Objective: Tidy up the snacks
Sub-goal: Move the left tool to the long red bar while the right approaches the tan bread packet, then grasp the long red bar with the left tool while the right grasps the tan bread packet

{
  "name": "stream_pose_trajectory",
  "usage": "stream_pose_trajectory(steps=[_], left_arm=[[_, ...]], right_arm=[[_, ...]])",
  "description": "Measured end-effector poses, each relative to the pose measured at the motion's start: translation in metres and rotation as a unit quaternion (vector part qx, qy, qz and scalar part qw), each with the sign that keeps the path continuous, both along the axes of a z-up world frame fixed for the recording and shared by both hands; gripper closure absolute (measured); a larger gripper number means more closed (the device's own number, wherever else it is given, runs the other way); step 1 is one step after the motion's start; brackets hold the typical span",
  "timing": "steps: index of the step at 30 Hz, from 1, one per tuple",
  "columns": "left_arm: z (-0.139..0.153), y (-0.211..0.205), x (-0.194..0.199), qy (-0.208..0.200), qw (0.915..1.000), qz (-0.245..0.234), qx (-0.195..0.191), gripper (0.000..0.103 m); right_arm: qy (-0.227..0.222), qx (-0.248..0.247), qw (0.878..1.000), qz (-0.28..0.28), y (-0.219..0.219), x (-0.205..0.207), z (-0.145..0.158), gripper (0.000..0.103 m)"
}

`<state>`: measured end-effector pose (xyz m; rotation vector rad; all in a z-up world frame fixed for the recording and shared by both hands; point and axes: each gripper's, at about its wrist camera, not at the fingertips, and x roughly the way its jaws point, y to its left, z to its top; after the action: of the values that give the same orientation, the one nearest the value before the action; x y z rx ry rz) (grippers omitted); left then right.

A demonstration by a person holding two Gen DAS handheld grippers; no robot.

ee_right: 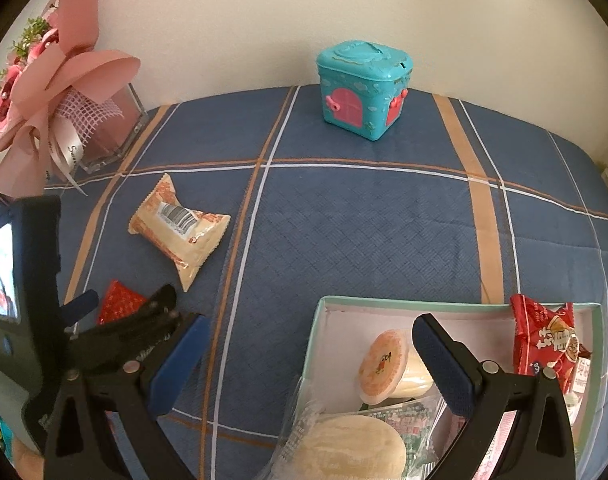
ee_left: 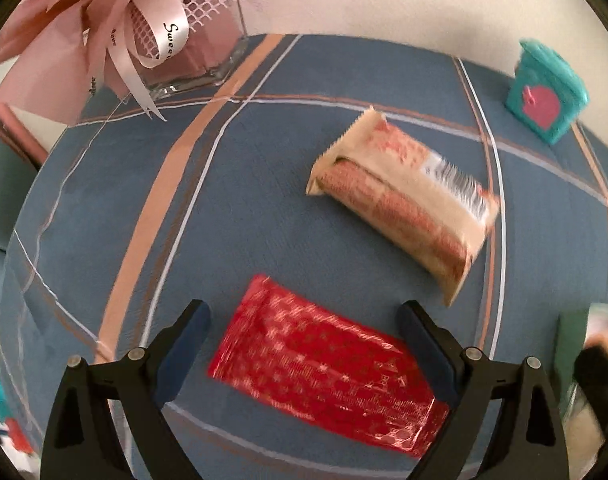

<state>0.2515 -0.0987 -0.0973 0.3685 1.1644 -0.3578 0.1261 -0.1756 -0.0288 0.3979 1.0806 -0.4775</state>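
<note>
A red foil snack packet [ee_left: 324,364] lies on the blue plaid cloth between the wide-open fingers of my left gripper [ee_left: 304,336], which hovers over it without gripping. A beige and red biscuit packet [ee_left: 404,204] lies beyond it to the right; it also shows in the right wrist view [ee_right: 176,228]. My right gripper [ee_right: 308,348] is open and empty above the near left corner of a pale green box [ee_right: 424,303]. The box holds a round jelly cup [ee_right: 388,364], a red snack bag [ee_right: 548,344] and a clear-wrapped round cake [ee_right: 344,448]. The left gripper [ee_right: 116,312] shows over the red packet [ee_right: 118,304].
A teal toy house box [ee_right: 362,88] stands at the back by the wall. A pink bouquet [ee_right: 52,80] leans in a clear glass vase [ee_right: 116,136] at the back left. The blue plaid cloth [ee_right: 364,224] covers the whole surface.
</note>
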Motion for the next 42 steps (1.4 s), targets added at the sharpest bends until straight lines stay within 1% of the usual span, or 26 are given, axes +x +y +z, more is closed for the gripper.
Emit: stream_pose_trajectory(steps=[3, 8, 13, 15, 19, 21, 22, 23, 25, 26, 27, 28, 31, 35, 39, 42], left_arm=[[0.005, 0.013, -0.007, 0.017, 0.9997, -0.011, 0.012, 0.008], [0.005, 0.035, -0.006, 0.055, 0.9983, 0.013, 0.014, 0.008], [0.007, 0.051, -0.013, 0.075, 0.9966, 0.029, 0.015, 0.008], [0.007, 0.057, -0.017, 0.086, 0.9955, 0.039, 0.012, 0.008], [0.005, 0.072, -0.021, 0.109, 0.9917, 0.066, -0.015, 0.008], [0.007, 0.076, -0.023, 0.107, 0.9920, 0.064, -0.018, 0.010], [0.007, 0.078, -0.022, 0.107, 0.9921, 0.062, -0.020, 0.013], [0.008, 0.083, -0.024, 0.105, 0.9925, 0.060, -0.023, 0.015], [0.011, 0.081, -0.023, 0.100, 0.9931, 0.055, -0.026, 0.024], [0.013, 0.081, -0.024, 0.099, 0.9934, 0.053, -0.027, 0.026], [0.014, 0.082, -0.025, 0.096, 0.9936, 0.052, -0.028, 0.030], [0.017, 0.085, -0.019, 0.095, 0.9938, 0.050, -0.028, 0.035], [0.022, 0.085, -0.021, 0.090, 0.9943, 0.046, -0.032, 0.040], [0.027, 0.086, -0.011, 0.084, 0.9945, 0.045, -0.043, 0.046], [0.031, 0.093, -0.002, 0.073, 0.9941, 0.048, -0.063, 0.048], [0.034, 0.096, 0.002, 0.061, 0.9938, 0.052, -0.076, 0.050]], right_arm=[[0.000, 0.000, 1.000, 0.001, 0.001, -0.001, 0.003, 0.000], [-0.001, -0.002, 1.000, 0.004, 0.003, -0.003, 0.009, 0.000], [0.001, -0.005, 1.000, 0.006, 0.007, -0.002, 0.012, 0.000], [0.002, -0.007, 1.000, 0.009, 0.010, -0.002, 0.012, 0.000], [0.004, -0.010, 1.000, 0.022, 0.017, 0.002, 0.011, 0.000], [0.003, -0.010, 1.000, 0.027, 0.020, 0.004, 0.009, 0.000], [0.000, -0.010, 0.999, 0.030, 0.021, 0.006, 0.008, 0.000], [-0.003, -0.010, 0.999, 0.032, 0.022, 0.008, 0.007, 0.000], [-0.008, -0.009, 0.999, 0.033, 0.024, 0.010, 0.004, 0.000], [-0.011, -0.008, 0.999, 0.033, 0.024, 0.012, 0.003, 0.000], [-0.013, -0.007, 0.999, 0.033, 0.025, 0.013, 0.002, 0.000], [-0.015, -0.006, 0.999, 0.033, 0.026, 0.015, 0.001, 0.000], [-0.023, 0.001, 0.999, 0.034, 0.029, 0.020, -0.001, 0.000], [-0.025, 0.002, 0.999, 0.041, 0.036, 0.027, -0.003, 0.000], [-0.021, -0.003, 0.998, 0.059, 0.042, 0.041, -0.002, 0.000], [-0.012, -0.019, 0.997, 0.076, 0.045, 0.059, -0.001, 0.000]])
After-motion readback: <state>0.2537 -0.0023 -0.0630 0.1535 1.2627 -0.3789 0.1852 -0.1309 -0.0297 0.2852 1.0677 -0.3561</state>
